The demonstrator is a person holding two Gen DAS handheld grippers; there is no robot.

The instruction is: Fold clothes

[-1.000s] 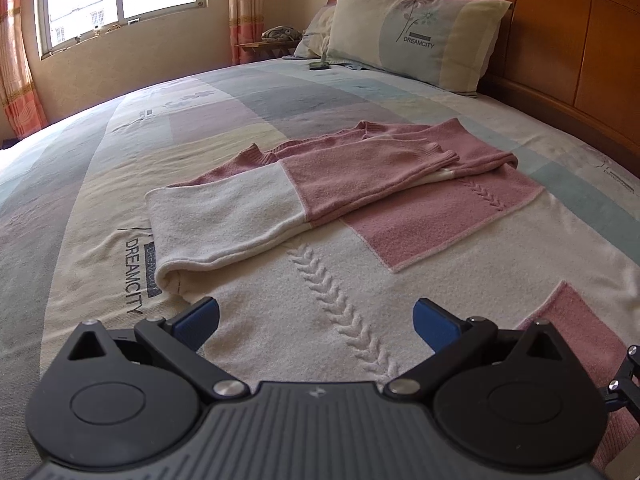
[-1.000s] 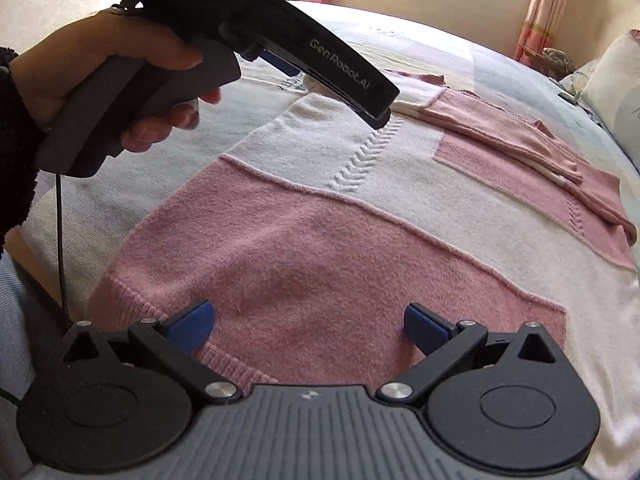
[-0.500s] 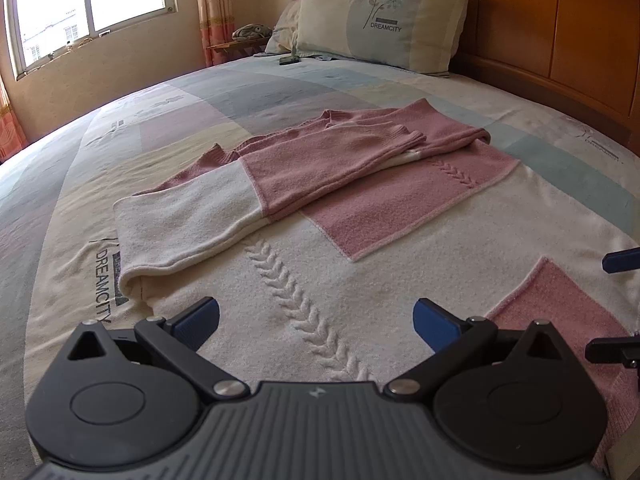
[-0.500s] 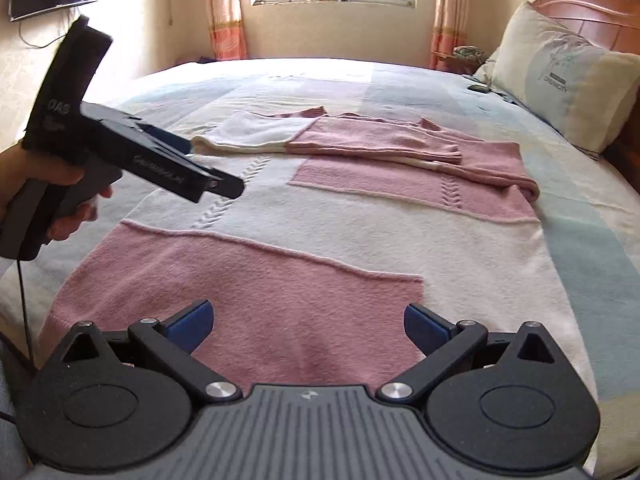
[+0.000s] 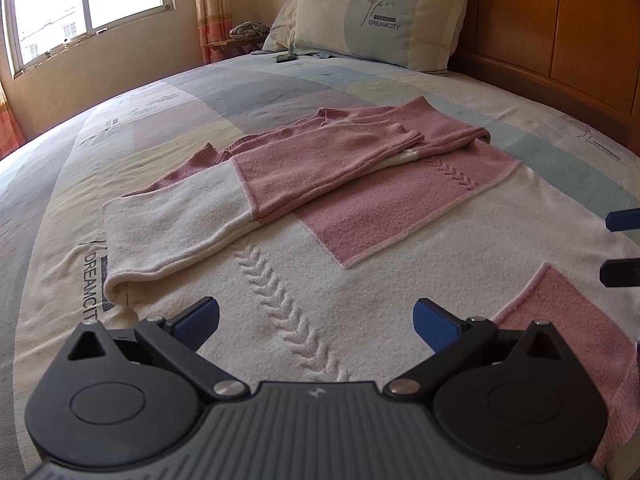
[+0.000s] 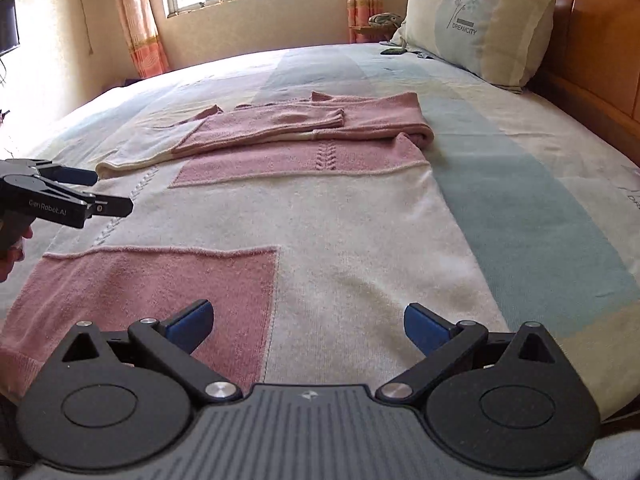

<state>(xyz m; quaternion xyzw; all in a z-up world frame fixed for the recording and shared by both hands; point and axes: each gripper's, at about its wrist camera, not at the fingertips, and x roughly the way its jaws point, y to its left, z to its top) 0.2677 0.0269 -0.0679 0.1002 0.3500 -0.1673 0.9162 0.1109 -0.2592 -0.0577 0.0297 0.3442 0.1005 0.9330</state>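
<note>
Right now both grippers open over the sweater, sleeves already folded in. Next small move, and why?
Probably lower both grippers to the sweater's near hem and pinch it. The left gripper and right gripper hover with jaws open, holding nothing; the sleeves already lie across the chest, so the body looks ready to fold up toward the collar.

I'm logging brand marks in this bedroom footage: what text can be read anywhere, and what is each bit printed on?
"DREAMCITY": on the pillow, under a flower print.
"DREAMCITY": on the bedsheet, beside the sweater; its end is cut off.
"GenRobot.AI": on the side of the left hand-held gripper.
Grey print on the bedsheet's far right edge: too cut off to read.
</note>
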